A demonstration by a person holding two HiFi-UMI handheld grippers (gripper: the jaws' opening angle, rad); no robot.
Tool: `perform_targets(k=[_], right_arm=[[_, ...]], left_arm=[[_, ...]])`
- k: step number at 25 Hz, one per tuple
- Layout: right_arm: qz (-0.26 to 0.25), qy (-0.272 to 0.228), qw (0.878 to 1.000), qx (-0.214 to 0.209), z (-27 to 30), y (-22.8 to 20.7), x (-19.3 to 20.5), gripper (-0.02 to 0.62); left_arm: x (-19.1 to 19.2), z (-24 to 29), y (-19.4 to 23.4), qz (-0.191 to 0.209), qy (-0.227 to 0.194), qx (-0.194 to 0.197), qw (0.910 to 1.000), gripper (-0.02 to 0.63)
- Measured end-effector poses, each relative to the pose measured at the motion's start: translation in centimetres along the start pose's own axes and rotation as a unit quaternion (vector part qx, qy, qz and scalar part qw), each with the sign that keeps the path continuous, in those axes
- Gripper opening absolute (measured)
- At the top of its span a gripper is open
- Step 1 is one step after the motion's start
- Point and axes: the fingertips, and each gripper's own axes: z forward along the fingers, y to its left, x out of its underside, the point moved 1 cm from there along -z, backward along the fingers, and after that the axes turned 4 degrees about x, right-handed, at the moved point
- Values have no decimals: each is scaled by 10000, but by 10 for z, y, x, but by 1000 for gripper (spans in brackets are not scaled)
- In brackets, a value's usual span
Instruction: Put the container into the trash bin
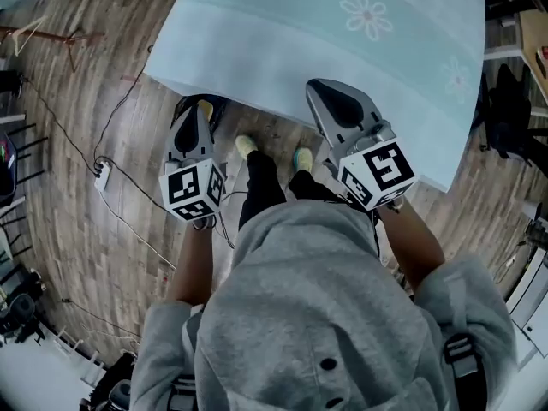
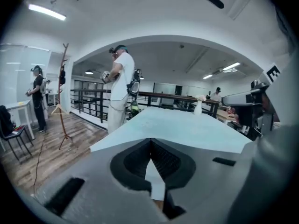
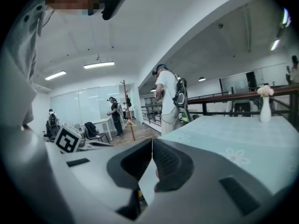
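- surface (image 1: 342, 50): pale blue flowered cloth, upper half of head view; no task item on it
- floor (image 1: 77, 187): wood, left and below the cloth
- dark rimmed thing (image 1: 218, 110): centre-left at cloth edge, just below left hand-held gripper (image 1: 195, 122); likely trash bin
- left hand-held gripper: jaws together, empty
- right hand-held gripper (image 1: 330, 97): jaws together, empty, further right over cloth edge
- container: not identifiable; yellowish patch in dark thing may be it
- nearer hand: left

Smooth cloth tablecloth (image 1: 342, 58), wood-plank floor (image 1: 68, 204)
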Motion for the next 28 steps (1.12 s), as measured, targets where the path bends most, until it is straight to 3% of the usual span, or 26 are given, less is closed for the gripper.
perform_targets(k=[5,9,14,21,28], right_arm=[[-9,-223,9952,951,-75,-72,-4,26],[78,-276,9829,1818,-149,-127,10,26],[158,-329,9669,2524,-219,-158,26,26],[317,-584,9551,2888,-265,-179,34,26],[354,-616,9567,2822,-272,-187,41,26]], left_arm=[[-31,25,-90,598,-103,837,9946,20],[-54,42,-163,875,-275,1468,9849,20],[-73,44,-231,1118,-435,2040,9716,20],[-75,40,-280,1282,-461,2326,9630,20],[-76,38,-286,1215,-457,2166,9676,20]])
